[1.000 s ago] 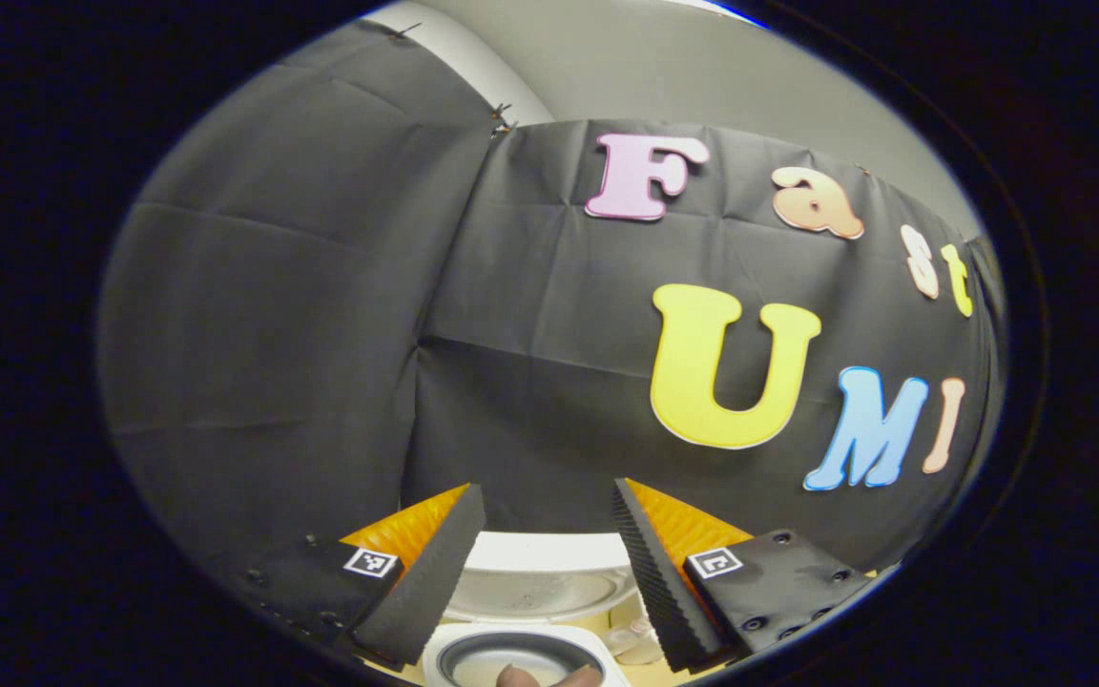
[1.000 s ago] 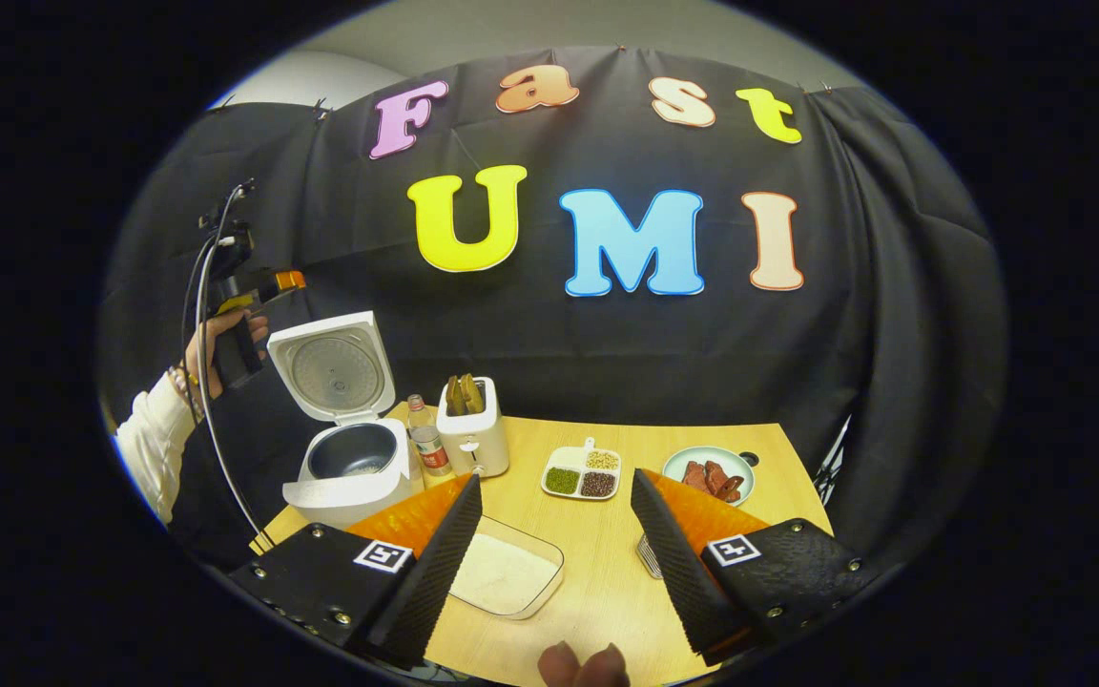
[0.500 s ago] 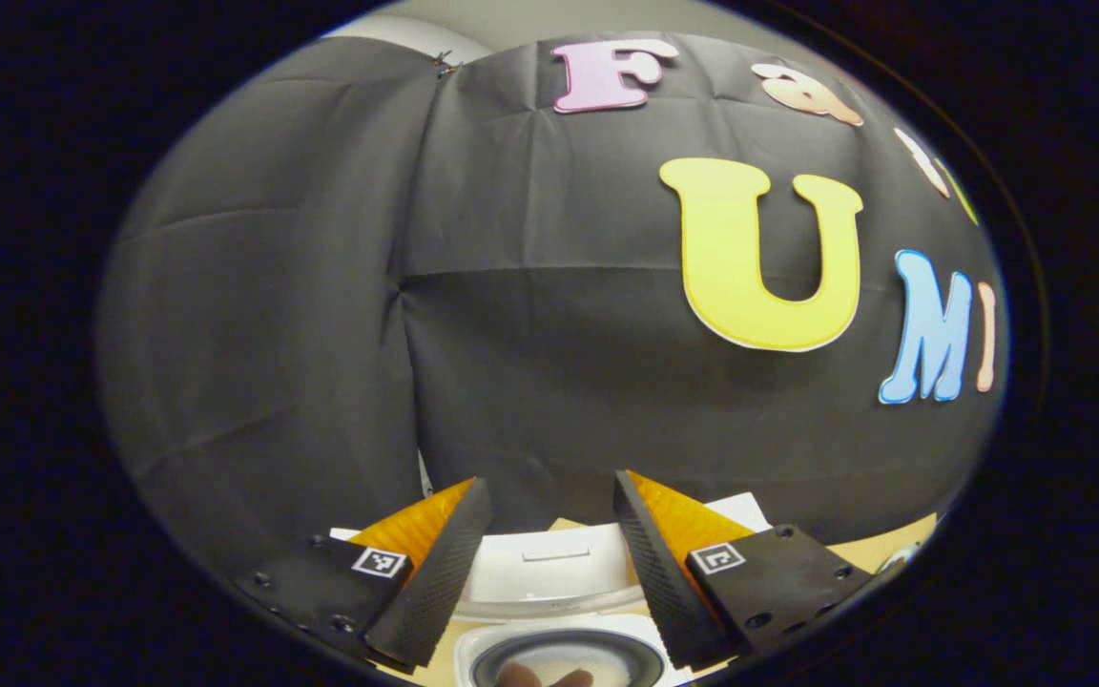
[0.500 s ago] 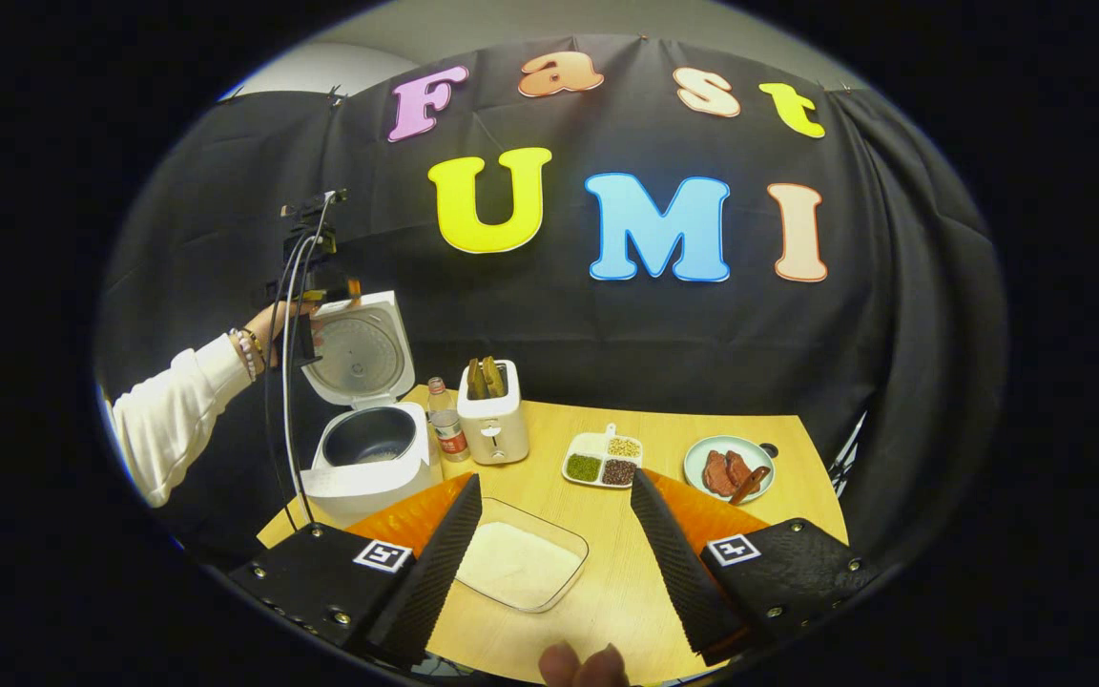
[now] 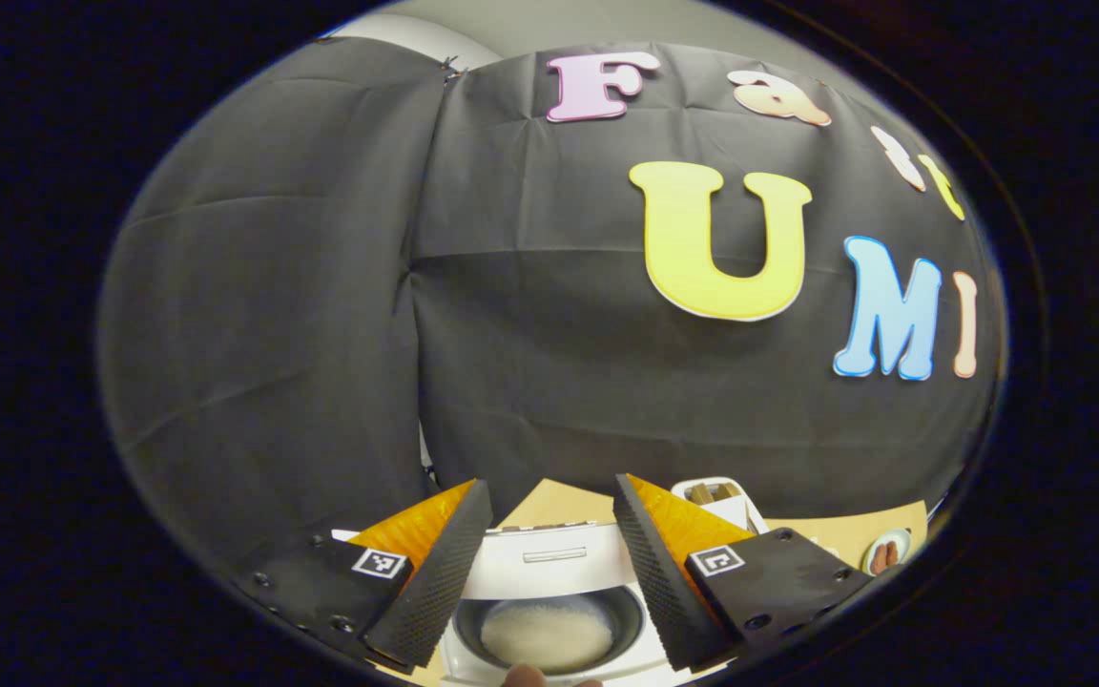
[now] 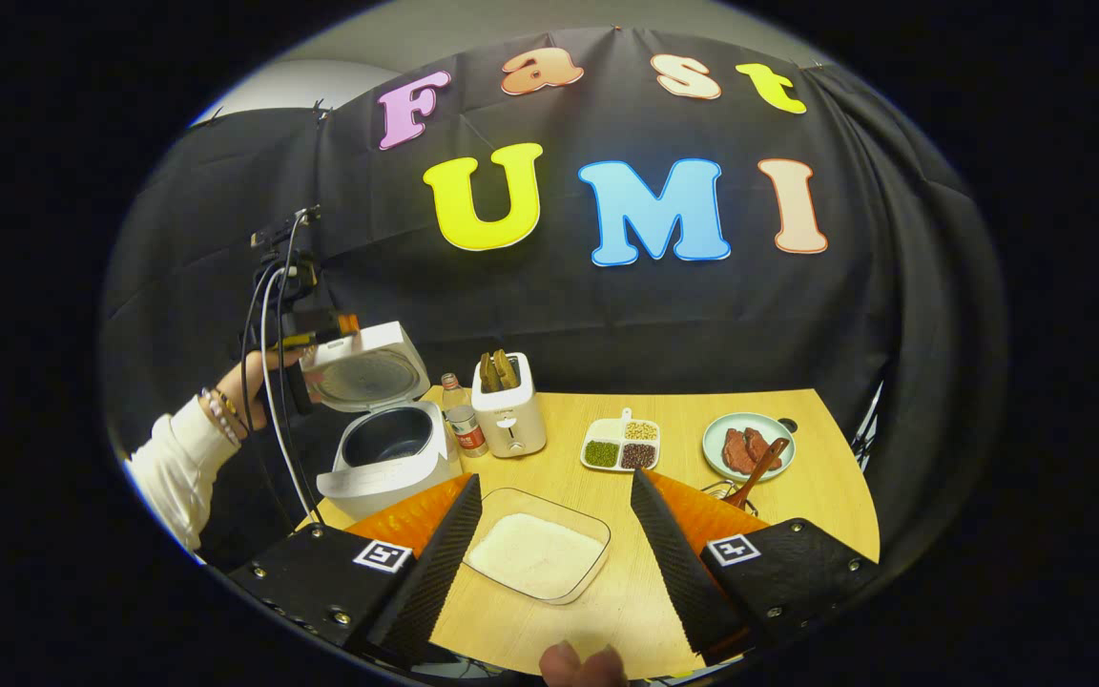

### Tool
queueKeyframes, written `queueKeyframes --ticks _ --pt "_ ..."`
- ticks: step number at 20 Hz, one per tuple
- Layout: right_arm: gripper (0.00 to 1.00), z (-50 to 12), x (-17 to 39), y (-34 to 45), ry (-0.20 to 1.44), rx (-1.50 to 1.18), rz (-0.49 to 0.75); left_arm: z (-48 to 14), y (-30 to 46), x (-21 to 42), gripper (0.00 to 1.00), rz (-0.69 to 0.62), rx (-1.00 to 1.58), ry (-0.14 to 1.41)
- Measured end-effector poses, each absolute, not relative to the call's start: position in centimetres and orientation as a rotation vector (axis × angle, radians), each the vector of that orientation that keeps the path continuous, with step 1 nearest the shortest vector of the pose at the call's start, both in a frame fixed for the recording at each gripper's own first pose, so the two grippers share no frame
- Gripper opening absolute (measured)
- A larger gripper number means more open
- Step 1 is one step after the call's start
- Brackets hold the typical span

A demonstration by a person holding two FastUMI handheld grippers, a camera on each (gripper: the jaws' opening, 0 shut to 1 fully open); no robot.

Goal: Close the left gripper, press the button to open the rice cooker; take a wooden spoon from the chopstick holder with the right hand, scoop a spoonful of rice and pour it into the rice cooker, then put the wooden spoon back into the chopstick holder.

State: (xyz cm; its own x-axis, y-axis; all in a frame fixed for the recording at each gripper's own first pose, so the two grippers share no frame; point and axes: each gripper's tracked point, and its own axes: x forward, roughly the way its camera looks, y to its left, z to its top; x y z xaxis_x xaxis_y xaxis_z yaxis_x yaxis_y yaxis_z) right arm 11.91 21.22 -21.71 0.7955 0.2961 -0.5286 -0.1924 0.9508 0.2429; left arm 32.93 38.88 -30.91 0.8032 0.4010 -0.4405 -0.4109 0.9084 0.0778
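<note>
a: any writing to read on the desk (image 6: pixel 788 482)?

b: nothing legible. the small can (image 6: pixel 466 429) beside the toaster (image 6: pixel 509 418) has a red label, too small to make out. each claw carries a square black-and-white marker on its body.

a: the rice cooker (image 6: pixel 387 456)?

b: white, rounded, smooth plastic, at the desk's left edge. its lid (image 6: pixel 363 367) is tilted half up over a dark metal pot. in the left gripper view the cooker (image 5: pixel 549 592) sits right under the claw and the pot holds a pale heap of rice (image 5: pixel 546 634).

a: claws?

b: the left gripper (image 5: pixel 549 563) is spread wide, fingers ribbed, nothing between them. in the right gripper view that same claw (image 6: pixel 316 329) is at the lid's top edge, held by a hand (image 6: pixel 254 386) with a white sleeve and beaded bracelets; i cannot tell whether it touches the lid. the right gripper (image 6: pixel 554 558) is also wide apart and holds nothing, above the desk's near edge.

a: containers?

b: a clear rectangular tray (image 6: pixel 538 556) with white rice near the front edge. a white divided dish (image 6: pixel 621 447) with green, pale and dark beans mid-desk. a pale green plate (image 6: pixel 748 447) with reddish meat slices toward the right edge. the toaster holds brown bread slices.

a: the wooden spoon (image 6: pixel 759 466)?

b: its handle leans up over the plate's front rim, rising from a wire holder (image 6: pixel 721 491) mostly hidden behind the right claw's finger.
</note>
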Motion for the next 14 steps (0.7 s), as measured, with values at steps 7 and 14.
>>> queueKeyframes --ticks 7,14 --pt "0.96 -22.8 10.3 19.8 0.619 0.194 0.251 -39.7 35.5 25.1 0.92 0.436 -0.002 0.604" --pt "0.96 -23.8 8.7 19.2 0.650 0.202 0.243 -45.9 34.0 21.9 0.94 0.430 -0.056 0.686"
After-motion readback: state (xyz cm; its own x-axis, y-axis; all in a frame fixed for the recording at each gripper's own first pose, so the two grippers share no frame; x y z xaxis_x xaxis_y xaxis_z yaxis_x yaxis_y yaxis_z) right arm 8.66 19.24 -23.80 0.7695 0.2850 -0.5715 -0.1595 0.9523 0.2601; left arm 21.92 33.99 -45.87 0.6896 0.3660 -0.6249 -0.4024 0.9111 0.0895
